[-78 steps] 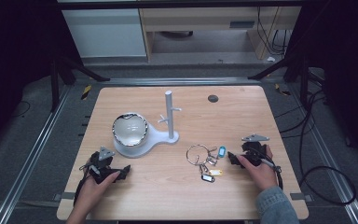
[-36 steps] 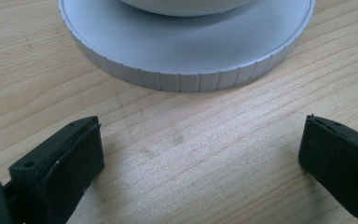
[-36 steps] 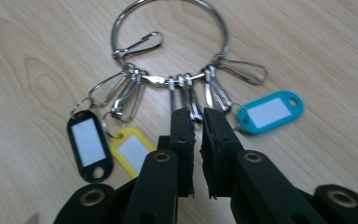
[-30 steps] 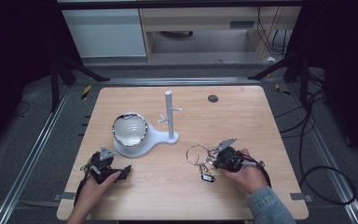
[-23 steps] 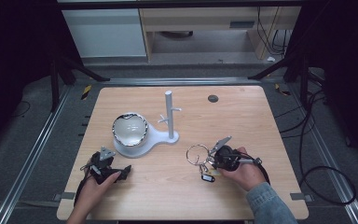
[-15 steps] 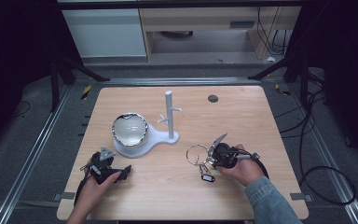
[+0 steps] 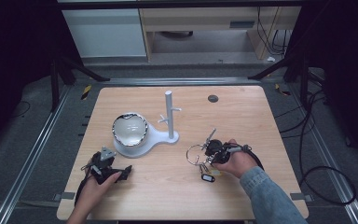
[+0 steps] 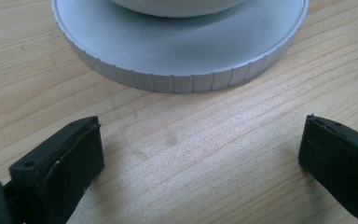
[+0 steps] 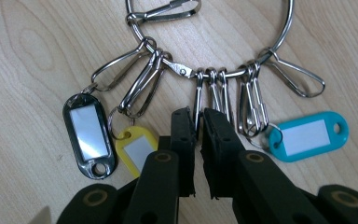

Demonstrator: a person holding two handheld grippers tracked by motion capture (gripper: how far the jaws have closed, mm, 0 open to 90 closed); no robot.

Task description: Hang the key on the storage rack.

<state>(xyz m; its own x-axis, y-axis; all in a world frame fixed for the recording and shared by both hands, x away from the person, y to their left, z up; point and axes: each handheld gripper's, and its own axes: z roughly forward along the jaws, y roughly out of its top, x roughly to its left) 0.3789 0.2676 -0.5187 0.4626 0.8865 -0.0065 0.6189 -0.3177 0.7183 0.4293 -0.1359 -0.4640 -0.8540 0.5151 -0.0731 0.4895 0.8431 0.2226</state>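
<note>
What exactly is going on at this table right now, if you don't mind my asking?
A person holds a gripper in each hand at a wooden table. The right gripper is closed on one of the metal clips hanging from a large key ring, which lies flat with black, yellow and teal tags. The left gripper rests open on the table, just in front of a white stand whose base holds a bowl.

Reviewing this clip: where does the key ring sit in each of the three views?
High view: key ring lies right of centre, at the right claw.
Left gripper view: not in it.
Right gripper view: key ring at top centre, claw shut on one clip.
Shared landmark: the wooden table.
</note>
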